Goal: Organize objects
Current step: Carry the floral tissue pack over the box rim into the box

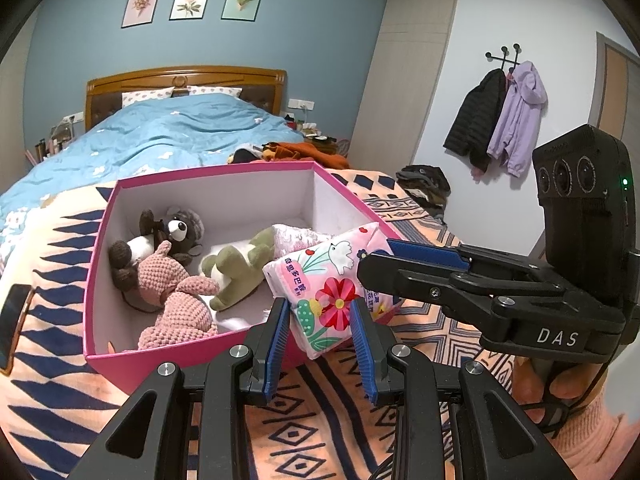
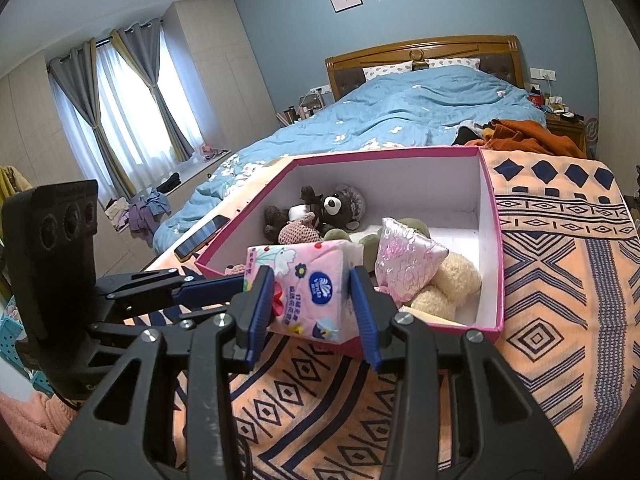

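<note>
A pink floral tissue pack (image 1: 328, 280) (image 2: 308, 292) hangs tilted over the near corner of an open pink box (image 1: 100, 240) (image 2: 492, 240). My left gripper (image 1: 320, 308) is shut on its near end. My right gripper (image 2: 310, 276) clamps its other end and reaches in from the right in the left wrist view (image 1: 376, 258). In the right wrist view the left gripper (image 2: 236, 292) comes in from the left. Inside the box lie a brown plush animal (image 1: 176, 236), a pink crochet toy (image 1: 176, 296), a green plush (image 1: 236, 268), a pink brocade pouch (image 2: 404, 264) and a cream plush (image 2: 452, 284).
The box rests on an orange and navy patterned blanket (image 2: 560, 280) at the foot of a bed with a blue duvet (image 1: 168, 136). A phone (image 2: 200, 238) lies on the blanket beside the box's left wall. Rust-coloured clothes (image 2: 528, 136) are heaped behind the box.
</note>
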